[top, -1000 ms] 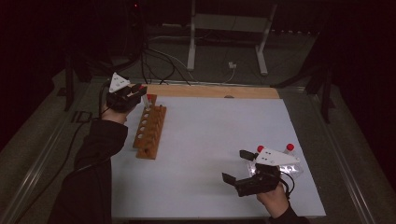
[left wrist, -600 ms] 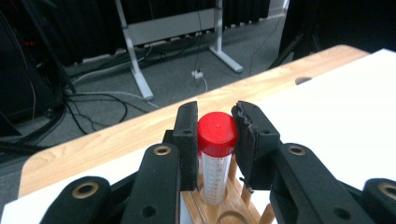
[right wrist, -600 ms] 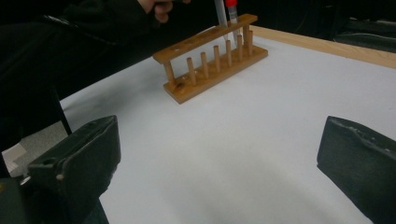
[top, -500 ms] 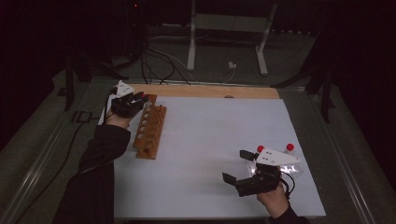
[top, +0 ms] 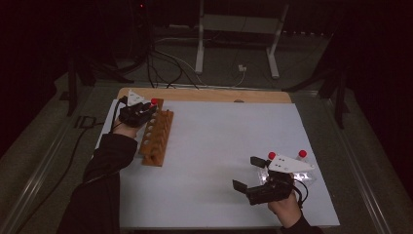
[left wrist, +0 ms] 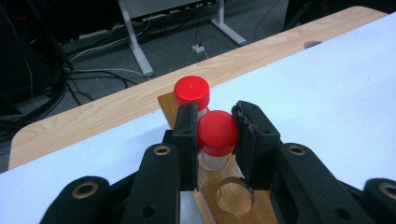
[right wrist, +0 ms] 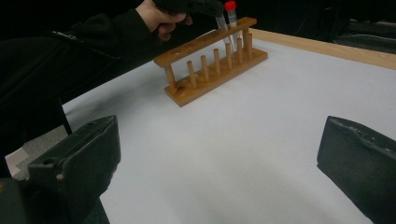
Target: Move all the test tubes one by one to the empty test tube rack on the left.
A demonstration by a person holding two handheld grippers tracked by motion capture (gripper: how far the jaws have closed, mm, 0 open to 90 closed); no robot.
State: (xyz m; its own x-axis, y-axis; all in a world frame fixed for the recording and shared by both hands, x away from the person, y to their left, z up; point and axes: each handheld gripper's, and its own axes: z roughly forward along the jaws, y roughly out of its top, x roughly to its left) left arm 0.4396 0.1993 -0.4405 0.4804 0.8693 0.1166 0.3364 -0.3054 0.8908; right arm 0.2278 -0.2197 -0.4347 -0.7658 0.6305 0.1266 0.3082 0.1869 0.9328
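A wooden tube rack [top: 157,138] stands at the left of the white mat, and one red-capped tube [left wrist: 191,92] sits in its far end hole. My left gripper [left wrist: 215,115] is shut on a second red-capped tube [left wrist: 217,134], held upright with its lower end at the rack's top board, just behind an empty hole. In the high view the left gripper [top: 141,113] hovers over the rack's far end. My right gripper [top: 247,173] rests low at the front right, open and with nothing between its jaws. From the right gripper [right wrist: 219,154] the rack [right wrist: 210,60] lies ahead.
Two more red-capped tubes [top: 271,156] [top: 302,154] stand by the right hand, near the mat's right edge. A bare wooden table strip [top: 204,95] runs along the mat's far side. Cables and a metal stand [top: 238,29] occupy the floor beyond.
The left gripper has come down with its tube onto the far end of the rack. The right gripper has stayed where it was.
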